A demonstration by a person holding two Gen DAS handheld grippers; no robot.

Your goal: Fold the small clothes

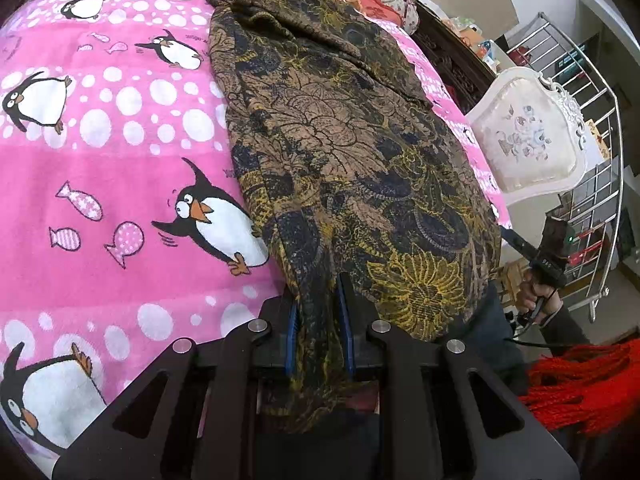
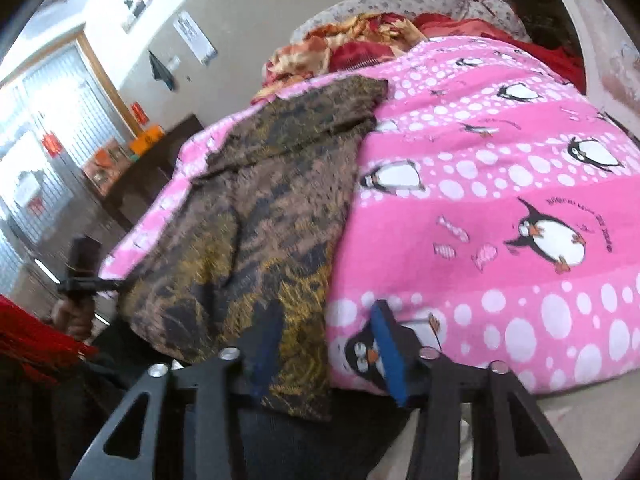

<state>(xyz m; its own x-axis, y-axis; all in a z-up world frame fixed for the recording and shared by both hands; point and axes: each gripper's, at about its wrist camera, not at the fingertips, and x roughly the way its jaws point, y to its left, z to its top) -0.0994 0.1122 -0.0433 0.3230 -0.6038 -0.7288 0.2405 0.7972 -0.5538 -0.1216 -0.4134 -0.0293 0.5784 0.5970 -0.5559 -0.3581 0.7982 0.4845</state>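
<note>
Two claws work at the near edge of one patterned garment [image 1: 344,152], a brown, navy and yellow floral piece spread lengthwise over a pink penguin-print blanket [image 1: 112,168] on a bed.

Left claw [image 1: 322,322]: its blue pads [image 1: 345,320] are pressed in on a bunched fold of the garment's near hem. The cloth fills the gap between them and hangs down behind them toward the camera. From this claw the garment runs straight ahead and slightly to the right, up to the far end of the blanket. The blanket's penguins lie to the left of the claw. To its right, past the garment's edge, the person's other hand [image 1: 538,296] grips the handle of the second tool, with a red fringe [image 1: 584,384] just below it. A white upholstered chair [image 1: 532,136] and a metal rack [image 1: 592,92] stand farther off on that side.

Right claw [image 2: 326,334]: its fingers stand apart. The garment's near corner lies between them, against the left finger; the right finger [image 2: 390,350] rests over bare blanket, clear of the cloth. This view is motion-blurred, so whether the left pad touches the fabric cannot be told. The rest of the garment extends ahead and to the left of this claw.
</note>
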